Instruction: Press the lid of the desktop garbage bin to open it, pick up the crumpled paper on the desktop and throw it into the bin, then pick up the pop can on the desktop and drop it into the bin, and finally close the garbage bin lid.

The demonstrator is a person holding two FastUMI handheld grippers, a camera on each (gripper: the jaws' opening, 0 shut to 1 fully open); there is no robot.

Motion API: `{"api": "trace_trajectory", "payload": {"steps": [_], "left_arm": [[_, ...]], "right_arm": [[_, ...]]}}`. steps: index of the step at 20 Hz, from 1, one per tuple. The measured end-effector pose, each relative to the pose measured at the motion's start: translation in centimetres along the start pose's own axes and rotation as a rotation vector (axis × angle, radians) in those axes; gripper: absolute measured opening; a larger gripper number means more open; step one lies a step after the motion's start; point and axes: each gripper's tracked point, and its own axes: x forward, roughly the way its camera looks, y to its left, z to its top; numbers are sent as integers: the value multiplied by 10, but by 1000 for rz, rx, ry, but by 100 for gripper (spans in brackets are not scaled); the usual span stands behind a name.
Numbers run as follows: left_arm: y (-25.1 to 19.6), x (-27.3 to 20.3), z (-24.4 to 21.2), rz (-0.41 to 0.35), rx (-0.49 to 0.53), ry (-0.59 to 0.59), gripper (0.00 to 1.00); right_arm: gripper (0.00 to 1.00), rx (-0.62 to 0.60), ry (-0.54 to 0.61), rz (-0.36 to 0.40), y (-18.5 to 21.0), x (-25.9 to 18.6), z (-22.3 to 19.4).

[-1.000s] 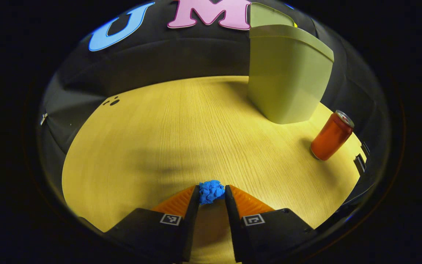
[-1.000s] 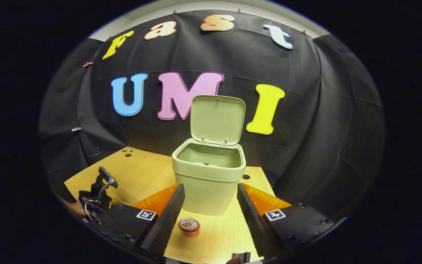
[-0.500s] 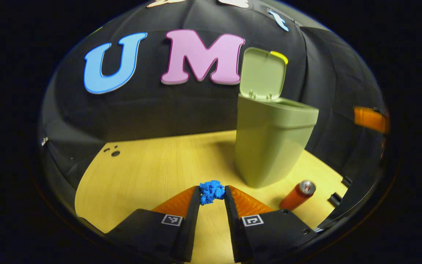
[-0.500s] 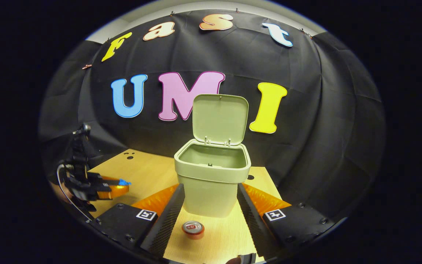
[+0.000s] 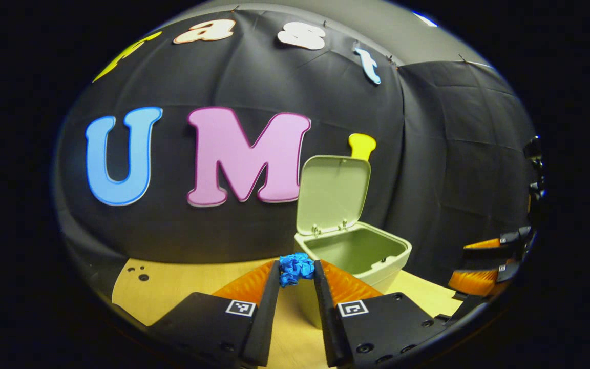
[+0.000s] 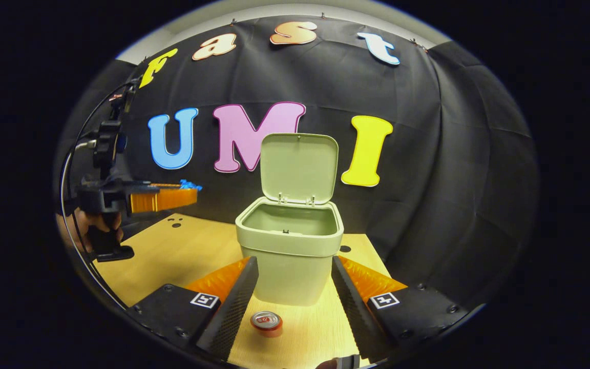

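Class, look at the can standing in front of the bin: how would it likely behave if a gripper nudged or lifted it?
The can stands upright on the table, so a high nudge would probably tip it. Being round, it would likely roll once down. Its smooth-looking wall may slip between the fingers, and if empty it should feel light.

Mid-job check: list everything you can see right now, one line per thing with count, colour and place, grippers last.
garbage bin: one, pale green, standing on the desk near the back.
lid: one, pale green, hinged up at the bin's rear, open.
crumpled paper: one, blue, pinched between the left gripper's fingertips, off the desk.
pop can: one, orange-red, upright on the desk in front of the bin.
desk: one, light wood.
hand: one, holding the left gripper's handle.
left gripper: shut on the paper, raised left of the bin.
right gripper: open, above the can.
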Motion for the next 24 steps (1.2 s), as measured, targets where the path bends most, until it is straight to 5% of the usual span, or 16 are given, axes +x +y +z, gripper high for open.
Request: {"api": "trace_trajectory", "payload": {"steps": [5,11,17,24], "left_arm": [[-37,35,30,-87,43,-45,44],[-75,71,9,-167,86,20,44],[-81,93,-23,-167,116,111,44],[-80,95,-44,-161,123,165,58]], "right_arm": [[93,25,12,-38,-9,-11,-11],[95,59,25,-106,-26,-29,-24],[95,109,26,-158,-40,-47,-32],[95,120,43,-151,-38,-49,-39]]}}
